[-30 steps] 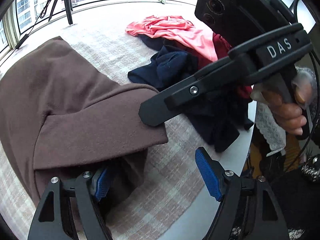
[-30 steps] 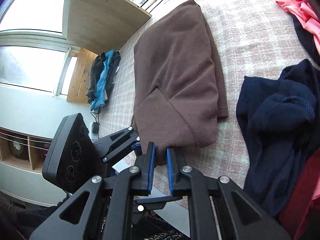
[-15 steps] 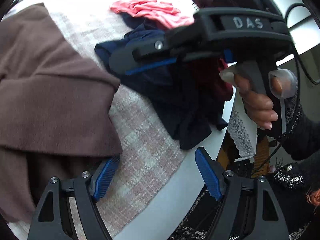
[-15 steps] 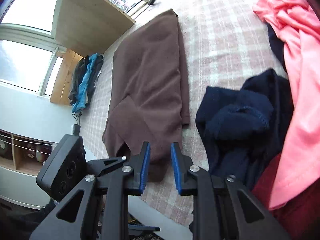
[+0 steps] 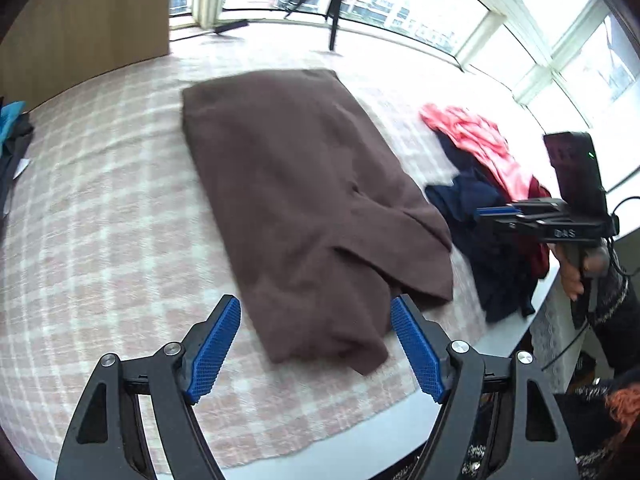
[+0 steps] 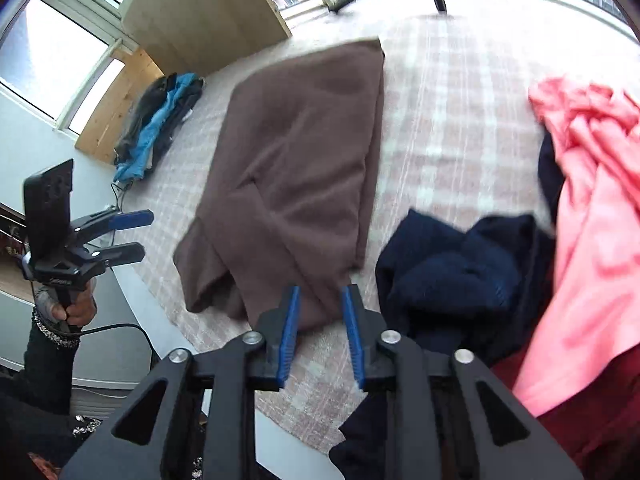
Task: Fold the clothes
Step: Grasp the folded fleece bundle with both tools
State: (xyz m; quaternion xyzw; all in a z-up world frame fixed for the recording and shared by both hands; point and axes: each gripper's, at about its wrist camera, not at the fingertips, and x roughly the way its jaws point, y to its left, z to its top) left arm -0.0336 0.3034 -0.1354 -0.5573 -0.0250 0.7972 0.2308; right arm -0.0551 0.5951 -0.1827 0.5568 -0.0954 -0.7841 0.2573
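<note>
Hovering left gripper (image 5: 316, 340) wide open, gripping nothing, over brown garment (image 5: 304, 200) near table's (image 5: 100, 208) front edge; right gripper (image 6: 318, 320) partly open, empty. Lying farther toward right edge: navy (image 6: 452, 268) and pink clothes (image 6: 592, 184).

A checked pink-and-white cloth (image 5: 100, 240) is spread over the table (image 5: 400, 432), whose pale edge is seen below the cloth's hem. A wooden panel (image 5: 80, 20) is set at the far left of the table, beside the windows (image 5: 400, 4). A black tripod (image 5: 334, 4) is stood on the sill before the glass, and apartment blocks are seen outside. In the right wrist view, a lower wooden board (image 6: 116, 104) is seen under a window at the left.
</note>
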